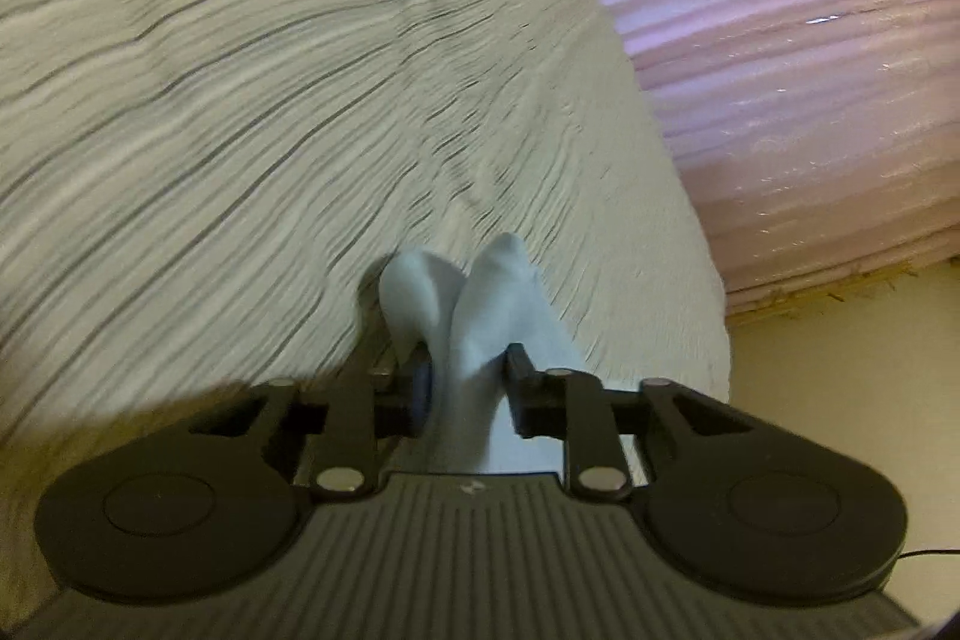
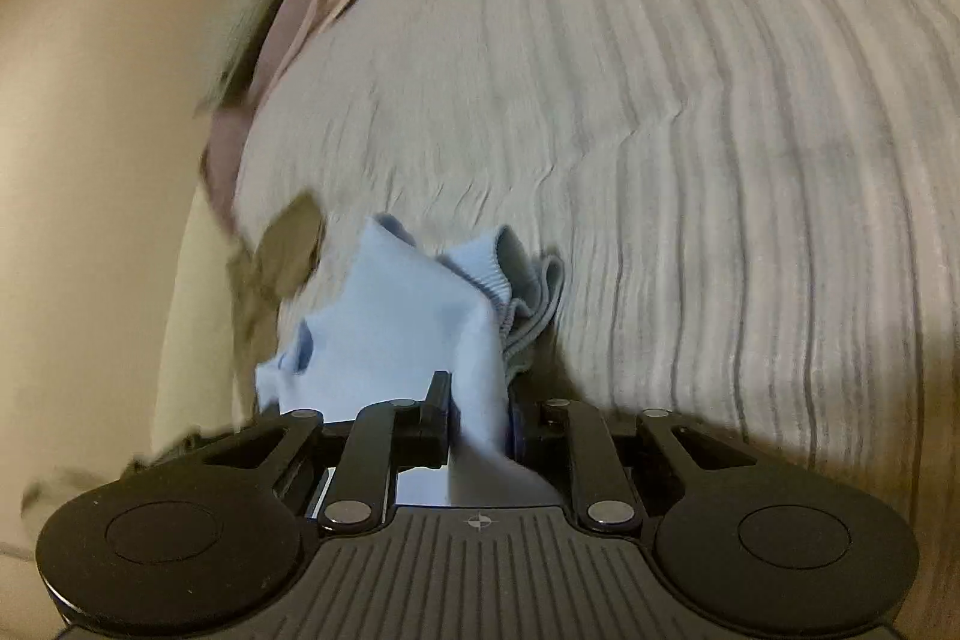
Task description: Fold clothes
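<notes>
The left tongs (image 1: 465, 379) and right tongs (image 2: 480, 418) each clench the pale blue socks (image 2: 396, 304), apparently a pair, above the striped bedspread (image 1: 240, 130).

You have a pale blue sock pair (image 1: 465, 316), soft knit, pinched at both ends. In the left wrist view two rounded toe ends stand side by side, pointing away. In the right wrist view the ribbed cuffs (image 2: 510, 274) fan open, grey inside, body crumpled. It hangs above striped bedding.
</notes>
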